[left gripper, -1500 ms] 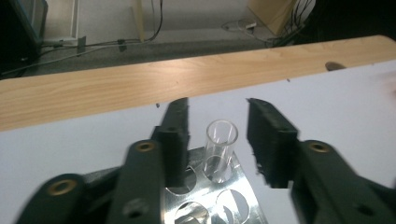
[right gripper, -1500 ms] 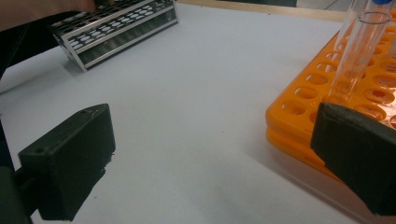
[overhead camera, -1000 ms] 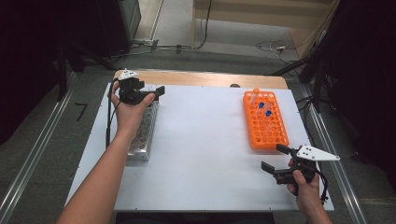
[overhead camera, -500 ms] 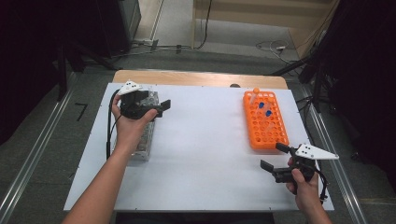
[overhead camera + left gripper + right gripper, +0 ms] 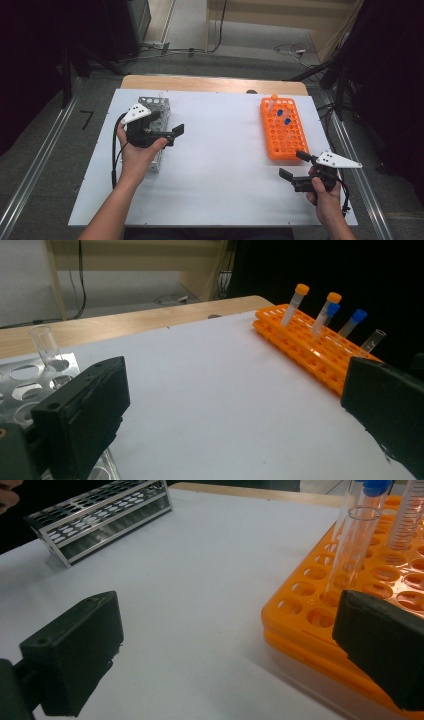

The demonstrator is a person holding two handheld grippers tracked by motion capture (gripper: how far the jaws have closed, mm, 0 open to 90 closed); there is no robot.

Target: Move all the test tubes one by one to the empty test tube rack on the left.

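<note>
Your left gripper [image 5: 172, 134] slid back along the perforated metal tube rack [image 5: 159, 106] since a second ago, jaws wide, empty. Right gripper [image 5: 292, 165] gapes empty beside the orange plastic tube rack [image 5: 283, 145]. Approach the clear uncapped tube [image 5: 350, 550] squarely.

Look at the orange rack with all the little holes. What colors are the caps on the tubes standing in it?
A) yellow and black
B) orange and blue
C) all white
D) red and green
B: in the left gripper view, the tubes in the orange rack wear orange caps and blue caps; one clear tube has no cap.
</note>
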